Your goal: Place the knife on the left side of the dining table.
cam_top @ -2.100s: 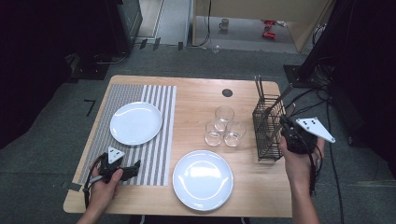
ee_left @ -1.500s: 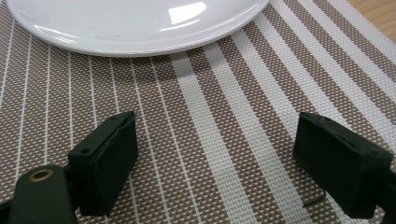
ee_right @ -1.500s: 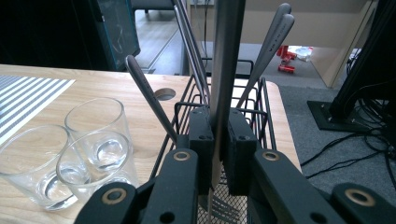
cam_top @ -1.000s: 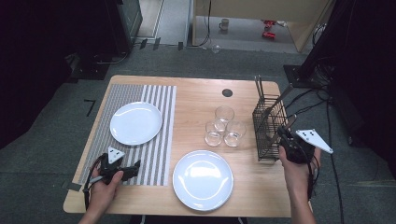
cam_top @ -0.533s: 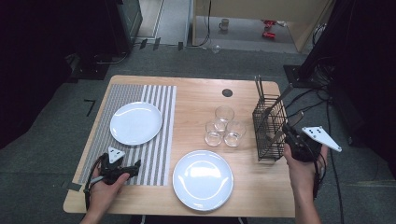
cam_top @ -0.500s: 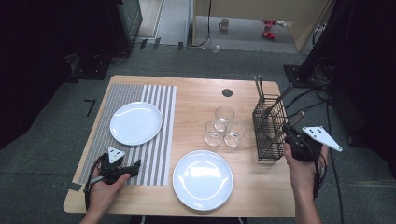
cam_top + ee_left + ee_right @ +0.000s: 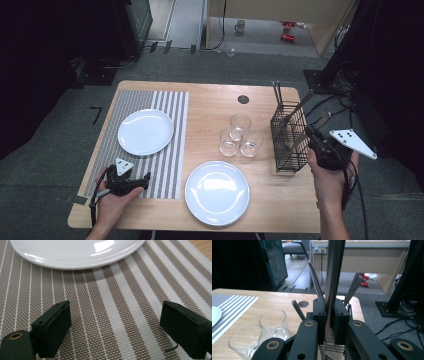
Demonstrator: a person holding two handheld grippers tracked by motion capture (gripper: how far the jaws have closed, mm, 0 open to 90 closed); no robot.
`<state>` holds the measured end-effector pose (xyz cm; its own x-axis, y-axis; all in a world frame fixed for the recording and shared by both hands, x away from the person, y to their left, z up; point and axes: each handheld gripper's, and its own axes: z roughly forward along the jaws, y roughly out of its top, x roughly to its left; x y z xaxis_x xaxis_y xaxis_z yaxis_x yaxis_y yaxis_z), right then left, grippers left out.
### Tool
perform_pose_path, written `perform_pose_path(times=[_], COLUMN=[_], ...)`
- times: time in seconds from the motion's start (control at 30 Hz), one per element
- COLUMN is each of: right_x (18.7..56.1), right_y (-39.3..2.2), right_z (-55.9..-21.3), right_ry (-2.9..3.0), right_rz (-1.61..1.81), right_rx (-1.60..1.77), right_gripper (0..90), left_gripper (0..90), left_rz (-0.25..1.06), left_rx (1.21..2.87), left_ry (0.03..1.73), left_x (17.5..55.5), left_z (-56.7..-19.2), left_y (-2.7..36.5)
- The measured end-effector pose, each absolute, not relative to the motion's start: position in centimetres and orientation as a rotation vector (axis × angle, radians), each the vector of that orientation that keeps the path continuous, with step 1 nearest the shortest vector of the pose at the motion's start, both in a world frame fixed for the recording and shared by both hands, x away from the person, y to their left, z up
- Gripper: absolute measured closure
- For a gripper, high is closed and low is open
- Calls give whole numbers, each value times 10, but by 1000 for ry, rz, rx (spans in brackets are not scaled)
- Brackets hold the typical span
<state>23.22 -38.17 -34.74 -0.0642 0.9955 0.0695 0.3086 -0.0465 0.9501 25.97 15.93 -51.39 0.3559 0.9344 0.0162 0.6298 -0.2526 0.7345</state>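
My left gripper (image 7: pixel 145 179) rests low on the striped placemat (image 7: pixel 170 160), open, its jaws having just opened a little further with nothing between them. In the left gripper view the left gripper (image 7: pixel 115 322) points across the placemat (image 7: pixel 120 297) at the near rim of a white plate (image 7: pixel 75 252). My right gripper (image 7: pixel 310 132) is at the black wire cutlery caddy (image 7: pixel 287 152) on the table's right side. The right gripper (image 7: pixel 329 315) is shut on a flat metal utensil (image 7: pixel 334 272) that stands upright out of the caddy.
A second white plate (image 7: pixel 217 192) lies on the bare wood near the front edge. Three clear glasses (image 7: pixel 240 135) stand together left of the caddy. Other utensil handles (image 7: pixel 354 285) stick up from the caddy. A round cable hole (image 7: pixel 243 99) is at the back.
The right hand has risen at the caddy, lifting the gripped utensil upward. The left hand has stayed on the placemat.
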Motion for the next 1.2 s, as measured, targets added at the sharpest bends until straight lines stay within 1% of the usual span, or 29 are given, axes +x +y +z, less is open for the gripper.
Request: perform_pose_path(times=[0.3, 0.57, 0.83, 1.2], right_x=[231, 227, 220, 216], right_y=[-375, -371, -360, -338], right_z=[-332, -320, -305, -298], right_ry=[1474, 1473, 1502, 1556], right_rz=[1159, 1184, 1221, 1275], right_rx=[1416, 1392, 1340, 1292], right_gripper=[834, 834, 835, 834], left_gripper=[104, 105, 105, 105], left_rz=[586, 577, 564, 539], left_rx=[1964, 1955, 1939, 1934], left_ry=[1258, 1204, 1128, 1047], left_x=[254, 254, 257, 258], left_z=[-494, -482, -467, -456], left_y=[148, 134, 112, 84])
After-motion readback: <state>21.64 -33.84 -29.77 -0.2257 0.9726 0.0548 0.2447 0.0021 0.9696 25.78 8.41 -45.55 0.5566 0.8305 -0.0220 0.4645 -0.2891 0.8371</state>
